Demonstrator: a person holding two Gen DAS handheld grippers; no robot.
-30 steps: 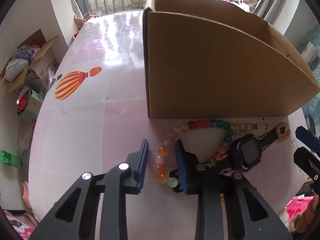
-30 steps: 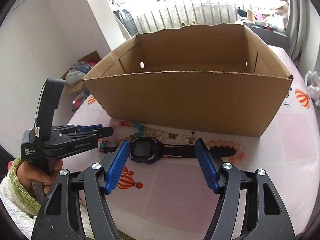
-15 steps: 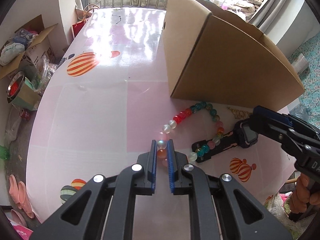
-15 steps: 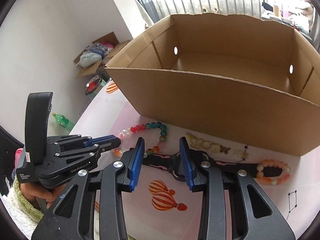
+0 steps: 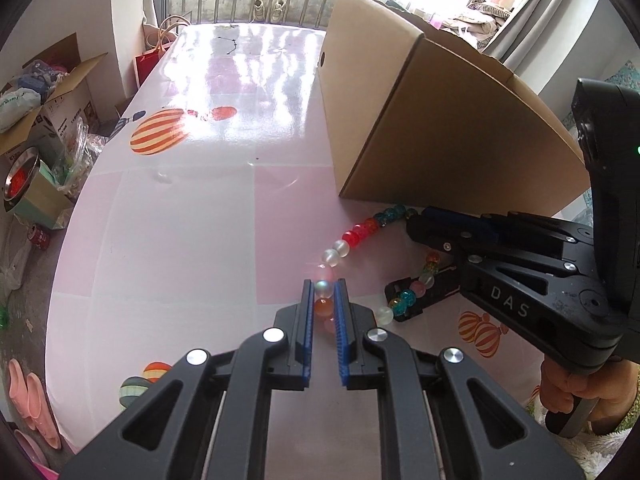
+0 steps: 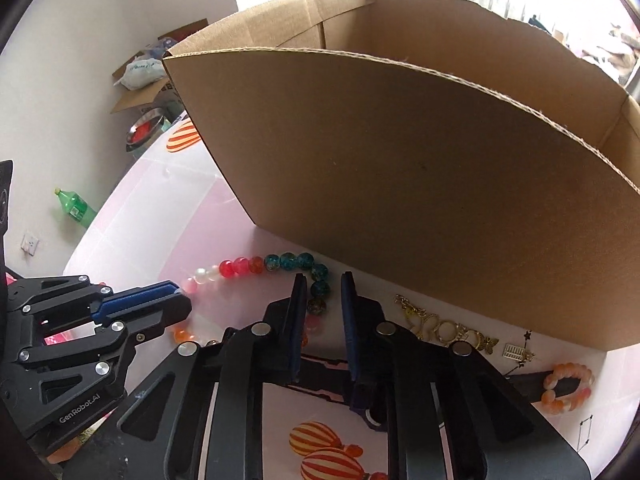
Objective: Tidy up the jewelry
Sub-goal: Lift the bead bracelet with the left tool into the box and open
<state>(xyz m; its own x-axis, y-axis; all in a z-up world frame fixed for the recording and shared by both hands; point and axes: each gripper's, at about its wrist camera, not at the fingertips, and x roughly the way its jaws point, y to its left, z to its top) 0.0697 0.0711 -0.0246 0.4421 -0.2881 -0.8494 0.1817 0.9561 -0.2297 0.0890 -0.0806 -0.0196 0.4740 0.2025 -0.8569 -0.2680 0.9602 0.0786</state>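
A multicoloured bead necklace (image 5: 362, 232) lies on the pink table in front of a large open cardboard box (image 5: 440, 136). My left gripper (image 5: 324, 294) is shut on the necklace's orange and clear beads. My right gripper (image 6: 322, 300) is closed on the dark watch; its case is hidden between the jaws, and the strap (image 6: 320, 364) shows under the fingers. Teal beads (image 6: 318, 288) lie between the right fingertips. The necklace (image 6: 256, 266) and the box (image 6: 400, 184) also show in the right wrist view. The right gripper's body (image 5: 520, 280) appears in the left wrist view.
A gold chain with charms (image 6: 440, 328) and a small orange-white bead bracelet (image 6: 568, 386) lie by the box's front wall. The left gripper's body (image 6: 80, 332) is at the left. Floor clutter (image 5: 36, 120) lies past the table's left edge.
Both grippers closed from open: the left onto the necklace beads, the right onto the watch. The right gripper has moved left and lower, closer to the left gripper.
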